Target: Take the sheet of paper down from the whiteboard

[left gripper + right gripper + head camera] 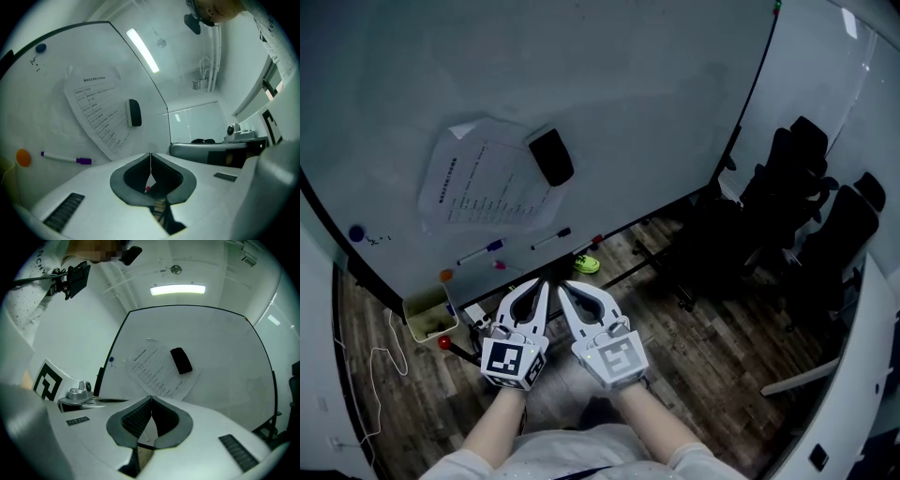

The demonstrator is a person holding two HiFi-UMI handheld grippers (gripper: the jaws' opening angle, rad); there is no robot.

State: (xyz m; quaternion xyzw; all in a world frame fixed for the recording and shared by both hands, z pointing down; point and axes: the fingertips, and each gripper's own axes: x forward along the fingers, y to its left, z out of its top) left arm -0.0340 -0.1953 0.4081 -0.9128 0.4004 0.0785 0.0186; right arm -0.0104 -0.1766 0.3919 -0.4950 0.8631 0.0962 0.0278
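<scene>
Quick rundown: the sheet of paper (483,187) is up on the whiteboard (656,84), toward its lower left corner, hanging a bit crooked. What keeps it there looks like the black eraser (551,157) sitting over the sheet's upper right edge. I'm guessing it's magnetic and working as a clip, since I can't spot tape or any magnet on the paper itself. The opposite top corner looks slightly curled off the board, which fits with it being pinned at one spot only.

Both grippers are well short of the board, held low and side by side in front of the person, tips almost touching each other. The left gripper (545,282) has its jaws clenched on nothing, and the right gripper (563,287) is the same, pressed tight together and empty. Both gripper views look right at the sheet, so I'd say they're lined up for the approach.

Along the board's bottom edge there's a purple-capped marker (483,251) and a black marker (551,238), plus a blue magnet (357,233) near the left edge, all apart from the paper.

My read: the task hasn't really started. The jaws need to open, and the eraser probably has to come off while the other side holds a free edge, otherwise the sheet could drop or tear.
</scene>
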